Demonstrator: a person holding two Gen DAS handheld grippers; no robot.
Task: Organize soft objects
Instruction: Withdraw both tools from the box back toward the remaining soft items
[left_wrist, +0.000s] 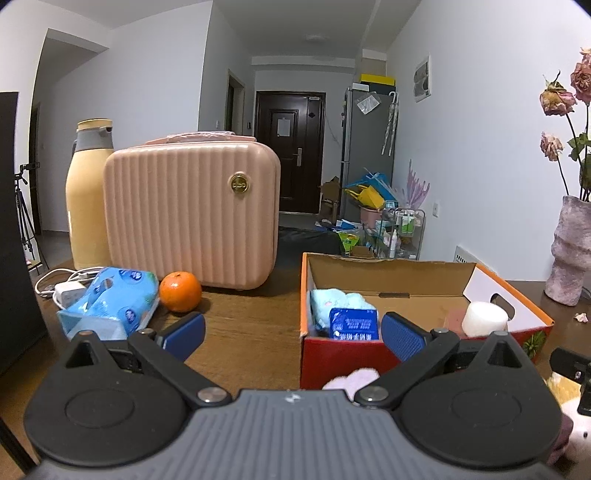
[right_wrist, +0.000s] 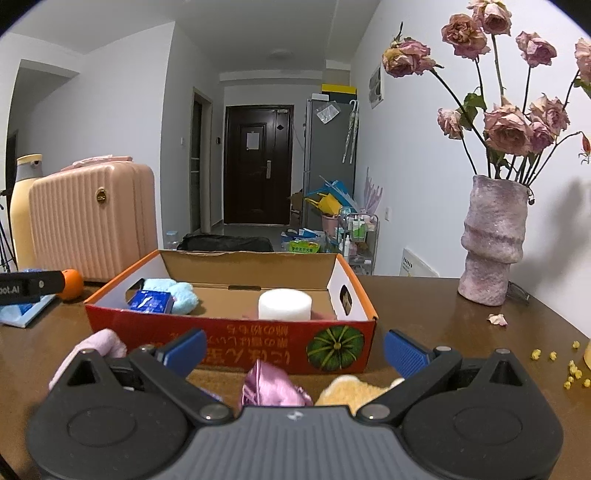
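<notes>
1. Three soft things are lying loose on the table just in front of the box's (right_wrist: 236, 332) near wall: a pink cloth (right_wrist: 98, 345) toward the left, a satin pouch (right_wrist: 271, 384) in the middle, a yellow plush (right_wrist: 354, 393) beside it. I am judging these as what is left to put away.
2. I am holding my right tongs (right_wrist: 293, 350) spread wide and empty above the pouch and plush; my left tongs (left_wrist: 291, 332) are gaping too, gripping nothing, near the box's left corner.
3. Inside the box a blue towel (right_wrist: 177, 291) and a blue packet (right_wrist: 151, 301) are sitting at the left end, a white roll (right_wrist: 284, 304) toward the right.
4. I am thinking the pouch comes first: dropping straight down, pinching its bunched middle, since satin likely slips.
5. I am planning to lift clear of the near wall before moving over the bare middle of the floor.
6. The wipes pack (left_wrist: 109, 302) by the orange (left_wrist: 180, 291), near the table's left edge, may follow.
</notes>
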